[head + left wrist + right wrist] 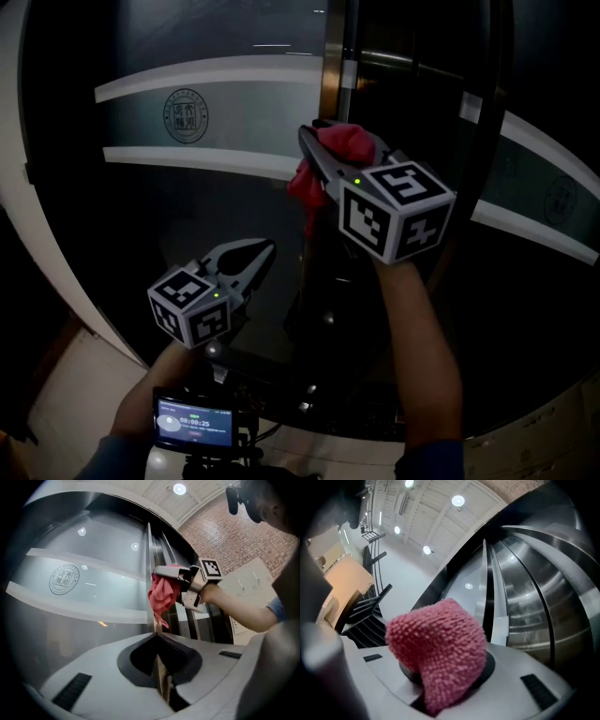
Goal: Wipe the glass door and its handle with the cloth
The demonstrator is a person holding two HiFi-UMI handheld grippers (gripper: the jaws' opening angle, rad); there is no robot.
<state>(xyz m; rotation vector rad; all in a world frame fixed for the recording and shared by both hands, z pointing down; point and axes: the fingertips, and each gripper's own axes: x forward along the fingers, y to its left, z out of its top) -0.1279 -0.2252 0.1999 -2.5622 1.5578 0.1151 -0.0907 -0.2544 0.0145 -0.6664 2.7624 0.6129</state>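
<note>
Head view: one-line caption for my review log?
Right gripper holds red cloth at the glass door edge; left gripper shut below.

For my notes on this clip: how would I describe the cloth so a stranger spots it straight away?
Start at the dark glass door with its pale frosted bands and round seal. To the seal's right, by the door's vertical metal edge, the right gripper is shut on the cloth. It is a bunched, nubbly red-pink wad, the only red thing in view.
</note>
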